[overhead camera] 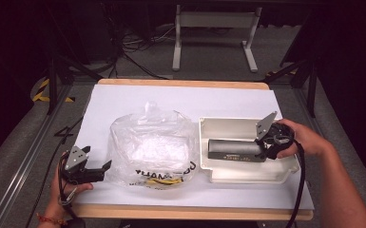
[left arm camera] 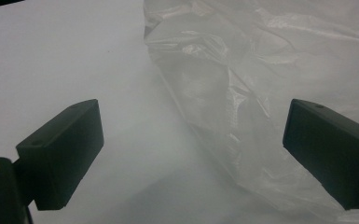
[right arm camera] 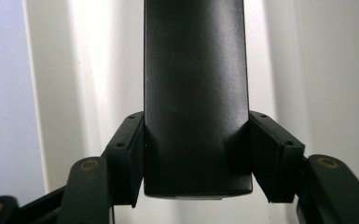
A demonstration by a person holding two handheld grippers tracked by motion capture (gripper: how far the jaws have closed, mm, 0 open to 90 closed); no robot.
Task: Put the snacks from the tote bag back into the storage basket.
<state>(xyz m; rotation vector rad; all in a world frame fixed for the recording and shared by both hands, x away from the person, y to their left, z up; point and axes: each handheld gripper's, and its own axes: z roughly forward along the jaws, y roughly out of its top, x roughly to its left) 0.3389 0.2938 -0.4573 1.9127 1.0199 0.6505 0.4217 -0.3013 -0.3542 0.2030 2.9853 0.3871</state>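
Right gripper [right arm camera: 196, 163] pinches bar [overhead camera: 233, 149] end over tray [overhead camera: 247, 176]. Left gripper [overhead camera: 95, 172], jaws spread, beside bag [overhead camera: 152, 142]. Advice: keep bar level, grip square.

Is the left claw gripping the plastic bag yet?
No: the left claw is open, its jaws wide apart, with the plastic bag lying ahead between them, ungripped.

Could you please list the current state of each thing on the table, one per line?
Plastic bag: crumpled, lying flat, untouched.
White tray: upright, holding the black box.
Black box: lying lengthwise in the tray, gripped at one end.
Left tongs: open, beside the bag.
Right tongs: shut on the box.
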